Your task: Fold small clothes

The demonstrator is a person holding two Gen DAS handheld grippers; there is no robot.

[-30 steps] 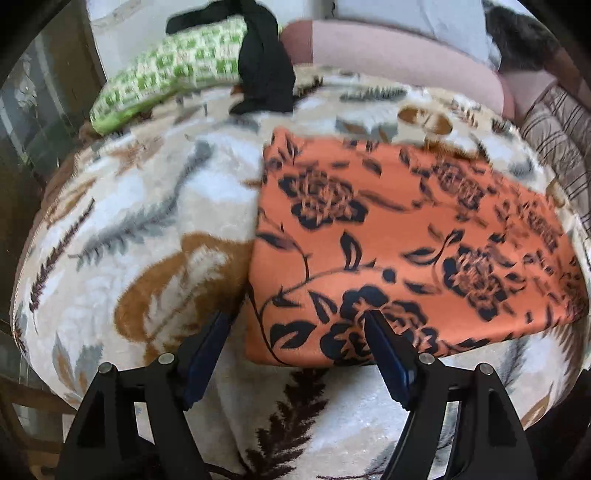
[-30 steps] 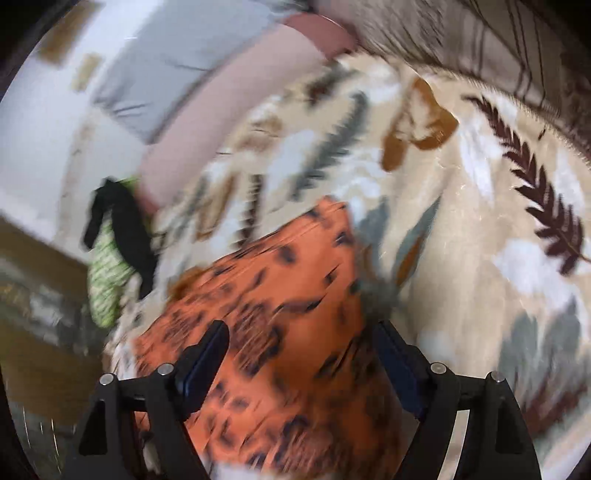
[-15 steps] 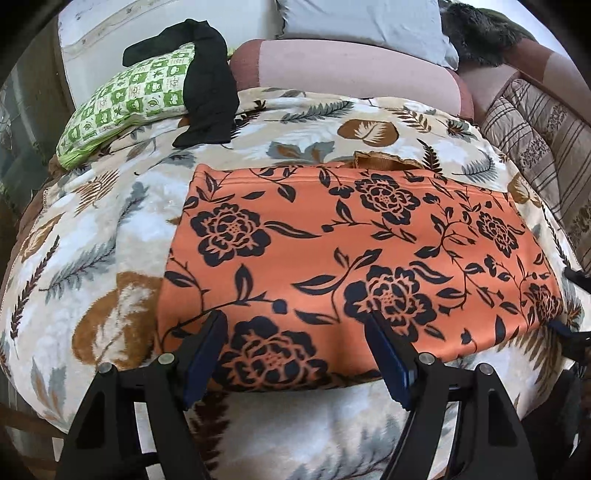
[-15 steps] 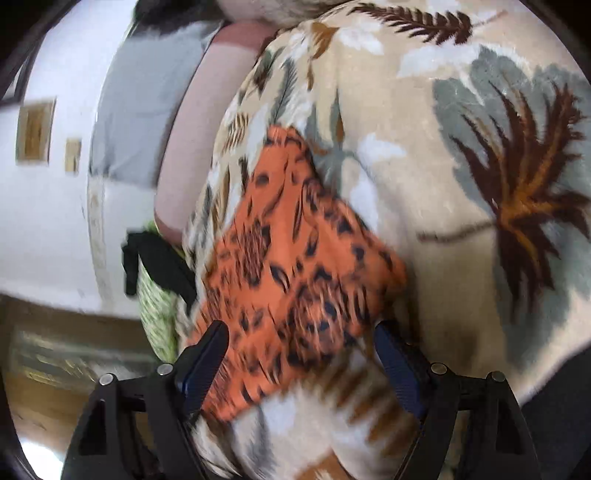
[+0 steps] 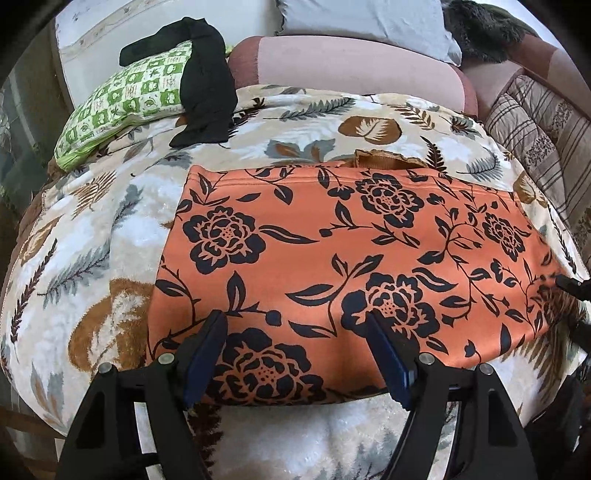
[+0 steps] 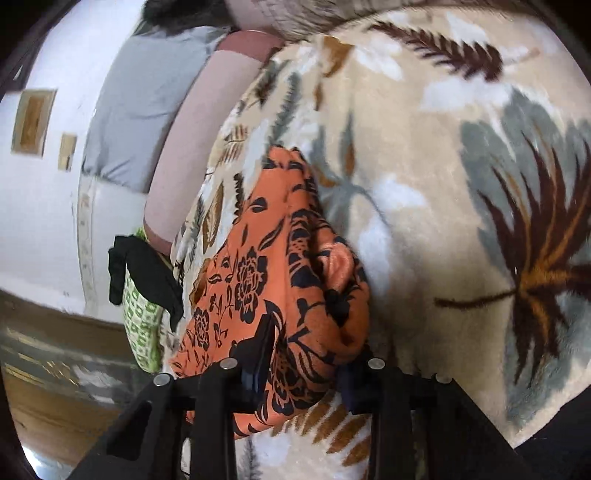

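An orange garment with black flowers (image 5: 351, 266) lies folded flat on a leaf-patterned blanket (image 5: 92, 258). My left gripper (image 5: 299, 354) is open, its fingers over the garment's near edge, left of middle. My right gripper (image 6: 306, 369) has its jaws narrowed around the garment's right end (image 6: 295, 295), which is bunched between the fingers. The right gripper's tip also shows at the right edge of the left wrist view (image 5: 572, 288).
A green patterned pillow (image 5: 125, 107) with a black garment (image 5: 207, 85) draped over it lies at the back left. A pink bolster (image 5: 351, 70) and a grey pillow (image 5: 362, 22) line the back. A striped cushion (image 5: 535, 122) sits at the right.
My left gripper moved right and closer over the garment's near edge. My right gripper swung to the garment's right end and closed its jaws on the cloth, bunching it.
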